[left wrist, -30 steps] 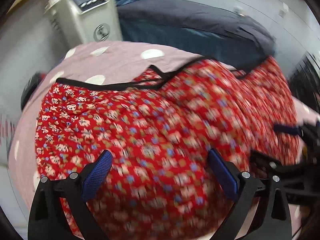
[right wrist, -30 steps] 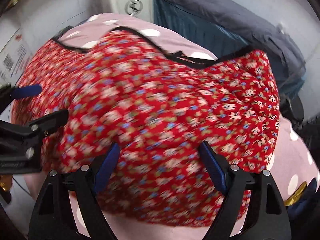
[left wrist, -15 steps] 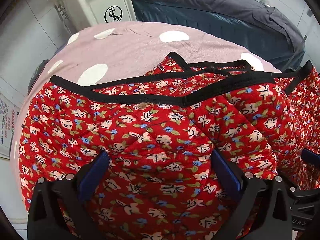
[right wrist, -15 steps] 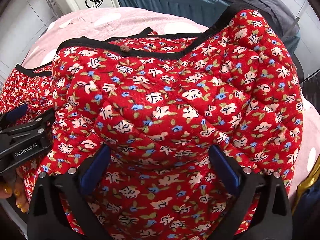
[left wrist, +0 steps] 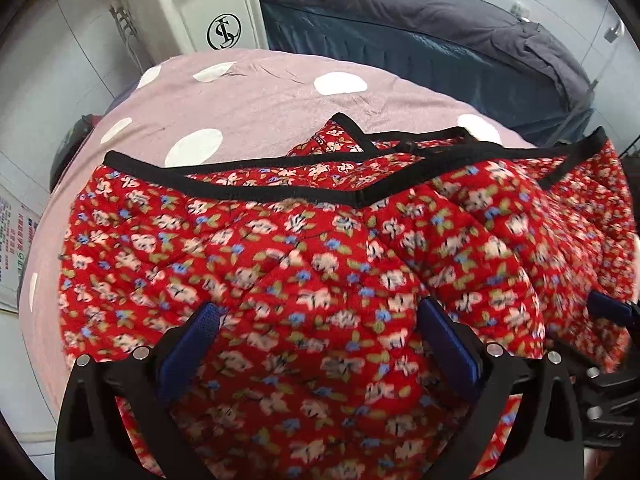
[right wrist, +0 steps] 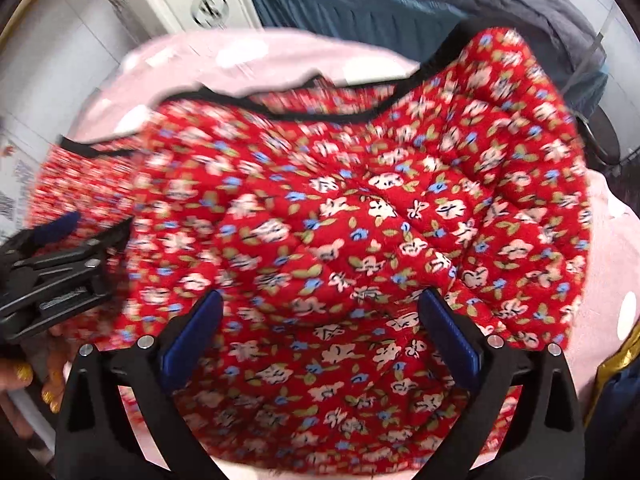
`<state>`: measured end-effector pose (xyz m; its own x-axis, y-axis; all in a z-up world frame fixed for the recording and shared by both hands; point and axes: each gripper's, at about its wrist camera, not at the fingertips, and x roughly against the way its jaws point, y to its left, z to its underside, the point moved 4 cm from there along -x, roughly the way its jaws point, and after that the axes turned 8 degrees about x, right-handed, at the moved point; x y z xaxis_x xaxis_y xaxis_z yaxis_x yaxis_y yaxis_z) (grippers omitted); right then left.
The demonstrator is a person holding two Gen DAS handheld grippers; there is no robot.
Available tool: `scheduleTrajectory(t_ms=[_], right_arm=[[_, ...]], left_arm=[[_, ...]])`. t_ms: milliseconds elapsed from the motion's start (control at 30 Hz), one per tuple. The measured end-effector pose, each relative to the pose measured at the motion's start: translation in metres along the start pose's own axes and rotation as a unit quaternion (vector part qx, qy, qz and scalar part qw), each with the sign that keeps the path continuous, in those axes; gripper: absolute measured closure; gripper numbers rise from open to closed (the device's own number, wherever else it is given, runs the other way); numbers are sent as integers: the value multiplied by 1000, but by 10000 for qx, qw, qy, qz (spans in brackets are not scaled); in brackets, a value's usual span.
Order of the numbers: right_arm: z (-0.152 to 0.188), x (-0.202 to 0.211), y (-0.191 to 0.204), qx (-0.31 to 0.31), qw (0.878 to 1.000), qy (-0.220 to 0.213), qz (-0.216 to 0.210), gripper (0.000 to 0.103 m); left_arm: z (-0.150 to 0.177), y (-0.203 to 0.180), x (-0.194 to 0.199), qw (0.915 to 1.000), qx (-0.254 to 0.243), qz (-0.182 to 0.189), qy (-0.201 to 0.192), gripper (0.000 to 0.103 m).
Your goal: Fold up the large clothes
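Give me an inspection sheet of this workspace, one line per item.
Surface: pink spotted cover, bare at the far end.
Job's things: red floral quilted garment with black trim, bunched over the cover's near part; a fold stands raised on the right in the right wrist view.
Clutter: nothing seen on the cover; a gold-edged dark thing sits at its right edge.
Grippers: left gripper and right gripper both have jaws spread wide, with cloth lying between the pads, not pinched.
Cables: thin lines hang beside the white machine.
Surroundings: dark bed behind, tiled walls, a printed sheet at left.
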<state>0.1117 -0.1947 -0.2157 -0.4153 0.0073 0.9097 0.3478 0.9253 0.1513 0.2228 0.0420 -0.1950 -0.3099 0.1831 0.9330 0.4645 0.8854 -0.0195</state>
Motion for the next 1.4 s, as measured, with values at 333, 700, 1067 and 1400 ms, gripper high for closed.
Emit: scheduleTrajectory(t_ms=[333,700,1067,1400], right_arm=[[70,56,-125,-1431,9877,-487,-397,6],[106,-27,-155,-2355,9437,239,-2309,6],[99,-47,-130,-2527,9362,125,-2438,19],[89,36,-98,-2227,9514,-344,-2099,59]], left_arm=[[17,106,65,9977,474,406,-253,6],[34,186,-9,9451,1792,2524,1047,6],[35,174,-45,9172,1918,3223,1347,5],[56,179,-7,8994,2464,3506,866,41]])
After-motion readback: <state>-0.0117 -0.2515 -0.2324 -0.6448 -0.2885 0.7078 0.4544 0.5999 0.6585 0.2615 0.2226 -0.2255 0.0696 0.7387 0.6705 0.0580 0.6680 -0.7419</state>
